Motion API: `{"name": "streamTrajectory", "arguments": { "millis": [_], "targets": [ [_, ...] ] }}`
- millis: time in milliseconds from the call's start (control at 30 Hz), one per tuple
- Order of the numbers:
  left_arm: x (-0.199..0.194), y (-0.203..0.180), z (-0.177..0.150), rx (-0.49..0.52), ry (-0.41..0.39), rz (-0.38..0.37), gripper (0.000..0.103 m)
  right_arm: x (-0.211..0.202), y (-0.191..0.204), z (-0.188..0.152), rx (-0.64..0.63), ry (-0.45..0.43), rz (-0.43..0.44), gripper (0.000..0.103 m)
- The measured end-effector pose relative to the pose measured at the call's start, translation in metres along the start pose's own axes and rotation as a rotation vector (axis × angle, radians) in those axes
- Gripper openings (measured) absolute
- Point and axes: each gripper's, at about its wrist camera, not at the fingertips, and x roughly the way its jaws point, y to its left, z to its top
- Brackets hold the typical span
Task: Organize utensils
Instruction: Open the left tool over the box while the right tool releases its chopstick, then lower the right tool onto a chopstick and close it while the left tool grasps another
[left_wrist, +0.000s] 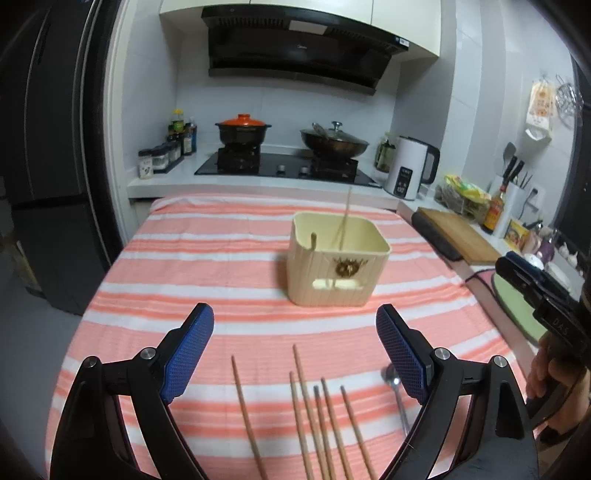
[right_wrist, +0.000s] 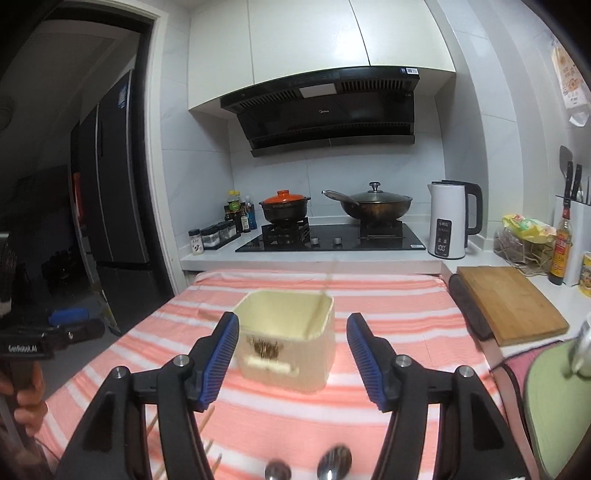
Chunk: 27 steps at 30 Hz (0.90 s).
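Looking along my left gripper (left_wrist: 294, 339), I have its blue pads spread wide with nothing between them, hovering above the striped cloth (left_wrist: 184, 258). Just below and between those fingers lie the loose chopsticks (left_wrist: 317, 417) in a rough fan, tips pointing ahead, and a metal spoon (left_wrist: 395, 384) rests close inside the right-hand finger. Straight ahead of the gripper stands the cream utensil holder (left_wrist: 336, 266), where one chopstick (left_wrist: 346, 218) already leans upright and a shorter wooden end shows at the near left rim. I judge the holder was set ahead of the pile so each piece travels a short forward path.

My right gripper (right_wrist: 291, 350) is likewise spread apart and empty, raised higher, with the utensil holder (right_wrist: 291, 347) framed between its fingers. Two spoon bowls (right_wrist: 334, 463) sit at the bottom edge, below and between the fingers, blurred. I think that arm is held back to leave the left one room over the chopsticks.

For writing, the other handle seen at the left of the right view reads "GenRobot.AI" (right_wrist: 22, 348). In the left view, the right unit's body shows "DAS" (left_wrist: 558, 324). The range hood (right_wrist: 325, 107) carries a small logo I cannot read with certainty. The emblem on the holder's front is too small to make out.
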Motion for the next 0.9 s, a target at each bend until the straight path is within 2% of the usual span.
{"name": "streamTrajectory", "arguments": {
  "millis": [200,267,367,467,533,667,767,900],
  "targets": [
    [-0.029,0.003,-0.077,0.007,0.117,0.044,0.091,-0.059,0.017,-0.07,-0.031,0.053,-0.009,0.062],
    [-0.041,0.005,-0.104,-0.008,0.108,0.095,0.103,-0.075,0.022,-0.093,-0.029,0.07,-0.019,0.062],
    [-0.056,0.005,-0.143,-0.011,0.09,0.165,0.103,-0.094,0.027,-0.12,-0.019,0.098,-0.028,0.062],
    [-0.055,0.007,-0.171,-0.032,0.142,0.142,0.103,-0.11,0.033,-0.147,-0.017,0.129,-0.033,0.062],
    [-0.058,0.011,-0.189,-0.062,0.15,0.109,0.103,-0.118,0.039,-0.164,-0.03,0.146,-0.026,0.062],
    [-0.054,0.013,-0.205,-0.077,0.175,0.096,0.102,-0.127,0.057,-0.19,-0.06,0.164,-0.01,0.062],
    [-0.05,0.007,-0.21,-0.048,0.185,0.087,0.102,-0.128,0.074,-0.204,-0.079,0.186,0.047,0.062],
    [-0.051,-0.001,-0.215,-0.01,0.174,0.101,0.102,-0.125,0.103,-0.216,-0.18,0.218,0.121,0.062]
  ]
}}
